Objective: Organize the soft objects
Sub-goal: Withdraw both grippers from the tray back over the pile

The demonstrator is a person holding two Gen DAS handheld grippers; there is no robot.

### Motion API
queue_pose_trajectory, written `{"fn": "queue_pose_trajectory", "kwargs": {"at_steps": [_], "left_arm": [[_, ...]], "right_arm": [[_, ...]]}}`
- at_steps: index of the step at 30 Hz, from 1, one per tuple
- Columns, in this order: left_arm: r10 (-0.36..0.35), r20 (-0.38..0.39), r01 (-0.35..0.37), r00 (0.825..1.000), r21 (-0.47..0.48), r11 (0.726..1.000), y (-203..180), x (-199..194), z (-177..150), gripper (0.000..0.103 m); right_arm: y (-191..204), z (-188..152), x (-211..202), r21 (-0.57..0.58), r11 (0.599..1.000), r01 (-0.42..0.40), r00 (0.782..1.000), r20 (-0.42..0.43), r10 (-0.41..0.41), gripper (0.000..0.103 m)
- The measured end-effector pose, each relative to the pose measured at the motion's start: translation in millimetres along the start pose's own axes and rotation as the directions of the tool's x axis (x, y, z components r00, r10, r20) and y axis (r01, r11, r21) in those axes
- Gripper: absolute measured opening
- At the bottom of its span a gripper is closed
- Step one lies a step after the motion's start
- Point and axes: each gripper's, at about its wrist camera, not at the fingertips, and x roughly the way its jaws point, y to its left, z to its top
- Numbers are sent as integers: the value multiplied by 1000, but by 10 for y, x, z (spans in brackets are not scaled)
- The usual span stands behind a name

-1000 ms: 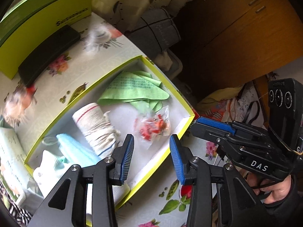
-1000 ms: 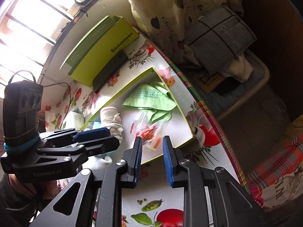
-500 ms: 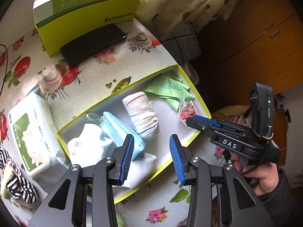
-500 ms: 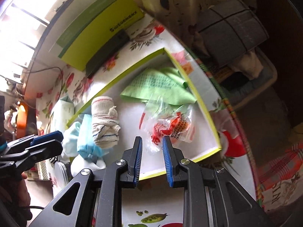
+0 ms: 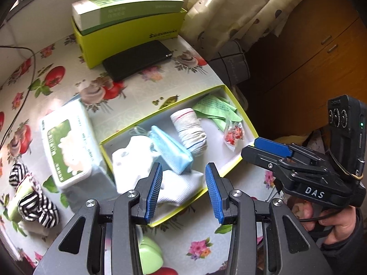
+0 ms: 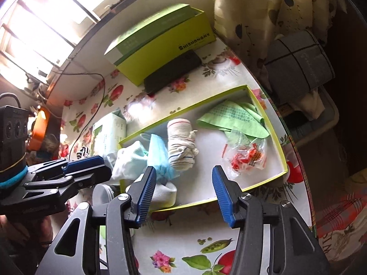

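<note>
A shallow yellow-rimmed tray on the flowered table holds a green cloth, a rolled striped cloth, a light blue mask, white socks and a clear bag of red bits. My left gripper hangs open over the tray's near end with nothing in it. My right gripper hovers above the tray's front rim, jaws opening, nothing between them. It shows side-on in the left wrist view.
A wet-wipe pack lies left of the tray. Striped black-and-white socks sit at the table's left edge. A yellow-green box and a black case stand at the back. Curtain and a wooden cabinet are beyond the table.
Both grippers pulled back and up from the tray, so more of the table shows. The right gripper's jaws have spread apart; the bag of red bits stays in the tray.
</note>
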Motion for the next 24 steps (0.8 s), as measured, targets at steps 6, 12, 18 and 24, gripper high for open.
{"fn": "queue_pose_trajectory", "kwargs": {"at_steps": [6, 12, 18, 24], "left_arm": [[55, 46, -52, 997, -55, 997, 242, -247, -199, 40], [101, 78, -92, 992, -114, 989, 474, -440, -429, 40], [133, 83, -116, 988, -183, 976, 736, -535, -657, 40], [151, 83, -128, 985, -235, 964, 937, -598, -869, 40]], "right_arm": [[402, -52, -14, -89, 996, -7, 1000, -12, 6, 52], [757, -132, 53, -164, 986, -21, 999, -44, 14, 53], [1058, -239, 170, -217, 975, -36, 996, -92, 16, 54], [1301, -315, 254, -262, 963, -59, 990, -136, 23, 54]]}}
